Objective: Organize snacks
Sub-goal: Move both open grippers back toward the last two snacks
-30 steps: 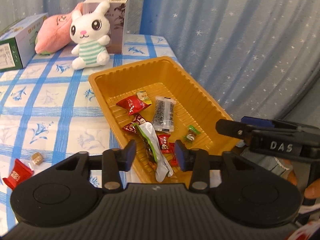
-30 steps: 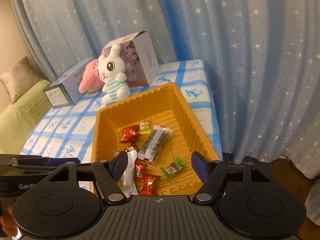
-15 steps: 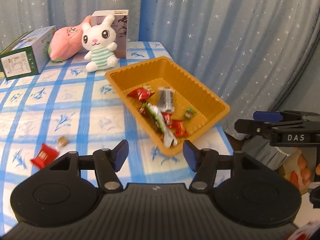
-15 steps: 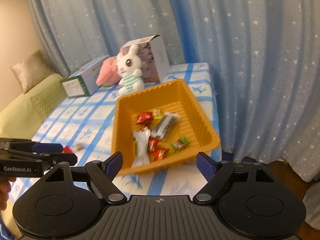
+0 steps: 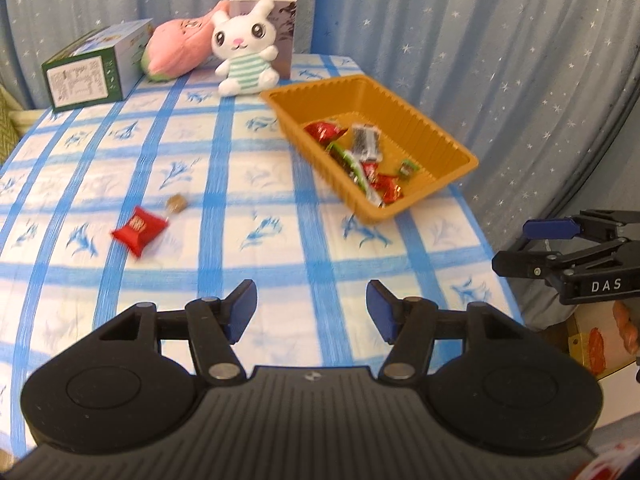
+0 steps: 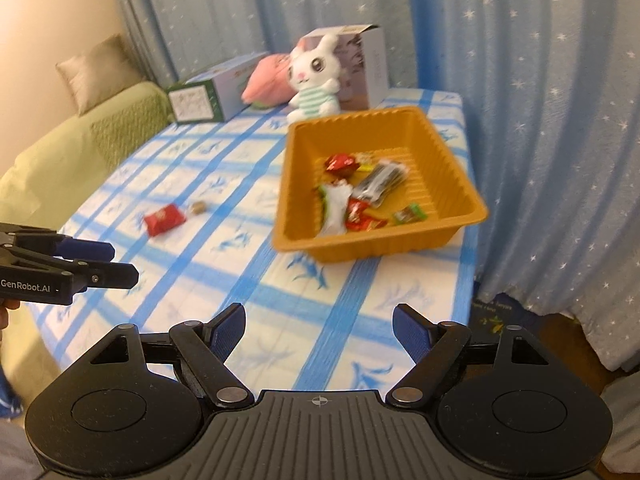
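An orange tray (image 5: 436, 124) (image 6: 452, 160) stands at the table's right side and holds several wrapped snacks. A red snack packet (image 5: 138, 230) (image 6: 165, 220) and a small brown candy (image 5: 177, 203) (image 6: 198, 207) lie loose on the blue-checked tablecloth left of the tray. My left gripper (image 5: 312, 308) is open and empty above the table's near edge; it also shows at the left of the right wrist view (image 6: 116, 262). My right gripper (image 6: 318, 322) is open and empty, back from the tray; it shows at the right of the left wrist view (image 5: 516, 246).
At the table's back stand a white bunny plush (image 5: 244, 52), a pink plush (image 5: 180, 46), a green-and-white box (image 5: 86, 76) and a grey carton (image 5: 286, 20). Blue starry curtains hang behind and to the right. A green sofa (image 6: 80, 136) is at the left.
Both grippers have pulled back from the tray toward the table's near edge, and the left gripper's jaws have opened wider. The loose red packet and candy have come into full view.
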`<act>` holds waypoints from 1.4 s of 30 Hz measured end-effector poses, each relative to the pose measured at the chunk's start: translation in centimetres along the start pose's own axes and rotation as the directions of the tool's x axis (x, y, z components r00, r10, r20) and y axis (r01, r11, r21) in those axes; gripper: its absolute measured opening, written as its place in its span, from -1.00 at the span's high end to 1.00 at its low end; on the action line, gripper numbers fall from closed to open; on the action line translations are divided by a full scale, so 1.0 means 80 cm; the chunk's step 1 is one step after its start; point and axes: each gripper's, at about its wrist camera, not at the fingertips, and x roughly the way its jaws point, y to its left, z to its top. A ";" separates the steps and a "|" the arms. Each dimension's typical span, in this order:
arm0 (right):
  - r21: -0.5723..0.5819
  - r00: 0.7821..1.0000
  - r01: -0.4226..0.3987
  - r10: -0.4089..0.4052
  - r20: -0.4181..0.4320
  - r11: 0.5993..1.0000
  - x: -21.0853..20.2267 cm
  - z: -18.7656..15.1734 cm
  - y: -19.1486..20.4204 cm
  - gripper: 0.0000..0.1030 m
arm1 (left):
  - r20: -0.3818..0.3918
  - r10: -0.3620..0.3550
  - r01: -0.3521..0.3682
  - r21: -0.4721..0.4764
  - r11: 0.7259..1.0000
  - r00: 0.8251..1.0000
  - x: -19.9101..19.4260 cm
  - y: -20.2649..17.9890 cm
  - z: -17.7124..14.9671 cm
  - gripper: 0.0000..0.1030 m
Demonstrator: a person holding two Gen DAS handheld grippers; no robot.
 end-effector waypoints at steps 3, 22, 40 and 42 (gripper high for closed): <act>-0.016 1.000 -0.017 0.017 -0.019 1.000 0.006 -0.007 0.013 -0.56 | -0.014 0.009 -0.009 -0.016 1.000 1.000 -0.004 0.011 -0.013 -0.12; -0.053 0.991 -0.081 0.074 -0.113 0.995 0.075 -0.006 0.096 -0.56 | -0.048 0.073 -0.074 -0.027 0.997 0.996 -0.012 0.089 -0.043 -0.11; 0.025 0.998 -0.052 0.053 -0.041 0.998 0.164 0.043 0.153 -0.56 | 0.001 0.122 -0.121 0.146 0.982 0.992 0.051 0.172 0.003 0.00; 0.041 0.998 -0.045 0.047 -0.035 0.998 0.173 0.048 0.156 -0.56 | 0.003 0.121 -0.120 0.171 0.978 0.993 0.063 0.178 0.010 0.00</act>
